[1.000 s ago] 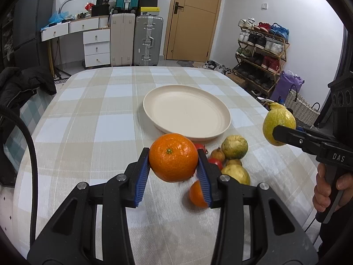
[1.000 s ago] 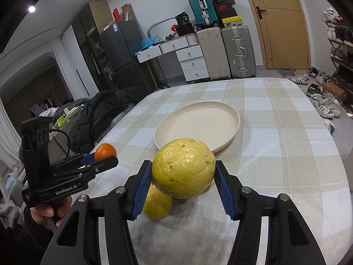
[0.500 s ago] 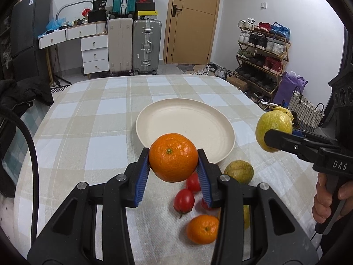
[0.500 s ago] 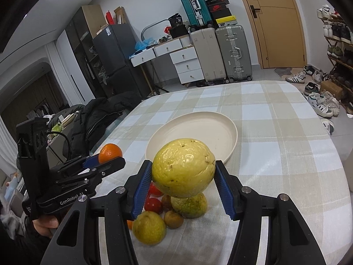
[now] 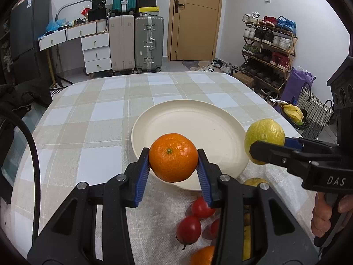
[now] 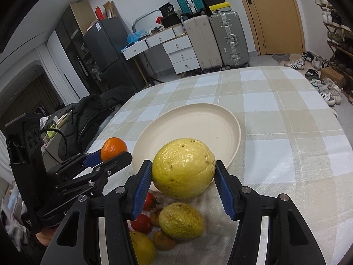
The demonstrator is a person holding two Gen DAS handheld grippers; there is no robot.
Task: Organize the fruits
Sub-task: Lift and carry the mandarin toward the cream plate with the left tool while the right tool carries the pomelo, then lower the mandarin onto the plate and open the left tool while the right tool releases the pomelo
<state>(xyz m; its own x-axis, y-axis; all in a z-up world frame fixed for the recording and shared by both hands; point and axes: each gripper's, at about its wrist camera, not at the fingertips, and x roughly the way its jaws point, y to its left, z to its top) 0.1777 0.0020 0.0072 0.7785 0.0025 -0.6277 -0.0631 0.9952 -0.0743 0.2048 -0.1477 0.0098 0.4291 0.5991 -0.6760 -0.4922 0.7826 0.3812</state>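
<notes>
My left gripper [image 5: 173, 158] is shut on an orange mandarin [image 5: 173, 157], held in the air over the near rim of the cream plate [image 5: 187, 121]. The same mandarin [image 6: 113, 146] shows at the left in the right wrist view. My right gripper [image 6: 183, 177] is shut on a large yellow guava [image 6: 183, 177], also above the plate's [image 6: 192, 123] near edge; it appears at the right in the left wrist view as the guava [image 5: 264, 135]. Below lie loose fruit: red tomatoes [image 5: 189, 228], another mandarin [image 5: 201, 255], a yellow-green guava [image 6: 181, 220].
A checked cloth covers the table [image 5: 106, 114]. A dark jacket [image 6: 92, 110] lies off the table's left side. Suitcases [image 5: 149, 42], white drawers [image 5: 97, 53], a door and a shoe rack [image 5: 268, 48] stand behind. A hand [image 5: 324, 216] grips the right tool's handle.
Both grippers have travelled forward over the fruit pile to the plate's near rim, each keeping its fruit. The loose fruit now sits lower in both views.
</notes>
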